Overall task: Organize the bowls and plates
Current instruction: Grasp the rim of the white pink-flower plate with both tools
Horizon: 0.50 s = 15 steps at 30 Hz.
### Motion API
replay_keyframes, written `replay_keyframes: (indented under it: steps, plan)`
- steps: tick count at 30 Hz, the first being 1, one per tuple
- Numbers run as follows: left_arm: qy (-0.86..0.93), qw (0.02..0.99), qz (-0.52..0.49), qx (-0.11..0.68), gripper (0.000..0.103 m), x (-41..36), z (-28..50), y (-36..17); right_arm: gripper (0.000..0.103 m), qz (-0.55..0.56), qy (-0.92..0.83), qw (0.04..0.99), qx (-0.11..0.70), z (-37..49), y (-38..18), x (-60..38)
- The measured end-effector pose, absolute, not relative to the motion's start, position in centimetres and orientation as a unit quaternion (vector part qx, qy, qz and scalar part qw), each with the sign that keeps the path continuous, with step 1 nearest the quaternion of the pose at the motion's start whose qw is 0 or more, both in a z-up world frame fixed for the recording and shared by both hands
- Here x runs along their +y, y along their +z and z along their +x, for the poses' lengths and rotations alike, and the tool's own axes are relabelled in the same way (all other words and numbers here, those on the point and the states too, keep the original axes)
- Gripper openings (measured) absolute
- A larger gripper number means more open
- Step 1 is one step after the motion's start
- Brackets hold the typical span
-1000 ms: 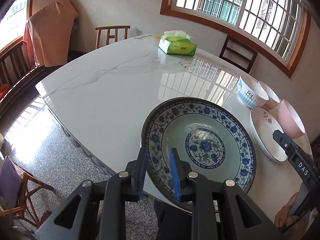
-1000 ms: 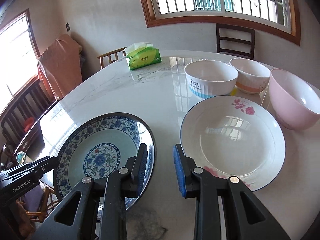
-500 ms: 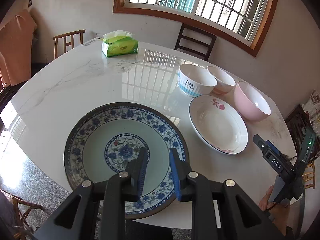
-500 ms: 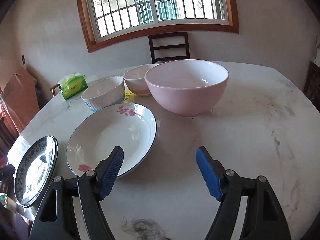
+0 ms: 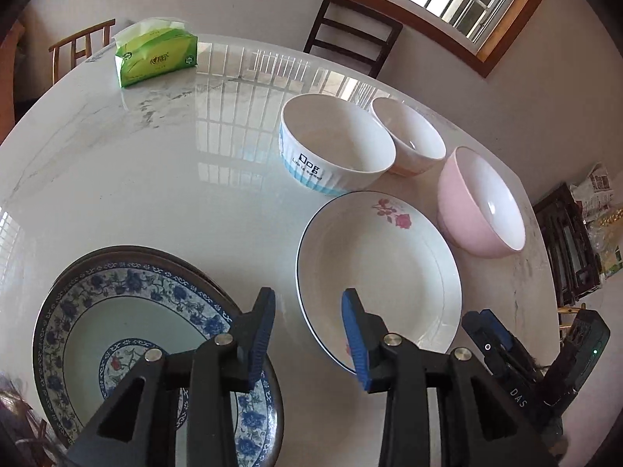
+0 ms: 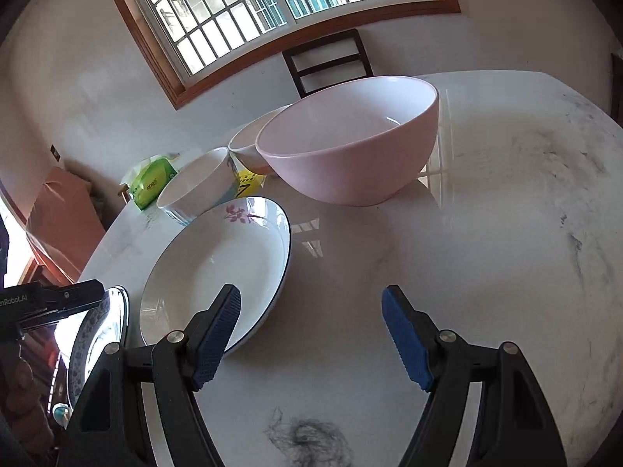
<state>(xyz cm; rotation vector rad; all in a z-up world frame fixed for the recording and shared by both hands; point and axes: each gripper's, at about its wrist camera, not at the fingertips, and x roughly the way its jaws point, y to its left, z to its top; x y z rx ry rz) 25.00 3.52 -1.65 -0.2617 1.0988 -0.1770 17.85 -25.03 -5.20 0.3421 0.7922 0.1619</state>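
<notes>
A blue-patterned plate (image 5: 128, 330) lies on the marble table at the near left, also in the right wrist view (image 6: 97, 334). A white plate with a pink flower (image 5: 377, 272) (image 6: 218, 268) lies to its right. Behind it stand a white and blue bowl (image 5: 335, 148) (image 6: 194, 190), a small white bowl (image 5: 409, 136) (image 6: 245, 148) and a pink bowl (image 5: 483, 202) (image 6: 350, 144). My left gripper (image 5: 307, 334) is open and empty, between the two plates. My right gripper (image 6: 311, 334) is wide open and empty, above the table to the right of the white plate.
A green tissue pack (image 5: 155, 54) sits at the far left of the table (image 5: 155, 179). Chairs (image 5: 350, 35) stand around the table under the window. A dark smudge (image 6: 307, 439) marks the table near my right gripper.
My left gripper has let go of the blue-patterned plate, opened and swung right towards the white plate. My right gripper has opened wide and turned right towards the pink bowl.
</notes>
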Motion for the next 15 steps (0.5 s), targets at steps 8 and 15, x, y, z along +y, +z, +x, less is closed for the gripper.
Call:
replay_keyframes:
  steps: [8, 15]
  plan:
    - [-0.075, 0.823, -0.120, 0.550, 0.036, 2.8, 28.2, -4.1, 0.069, 0.154, 0.081, 0.893, 0.416, 20.1, -6.0, -24.3]
    - [-0.071, 0.815, -0.124, 0.561, 0.036, 2.5, 28.7, -5.7, 0.063, 0.146, 0.084, 0.883, 0.438, 21.9, -6.4, -23.9]
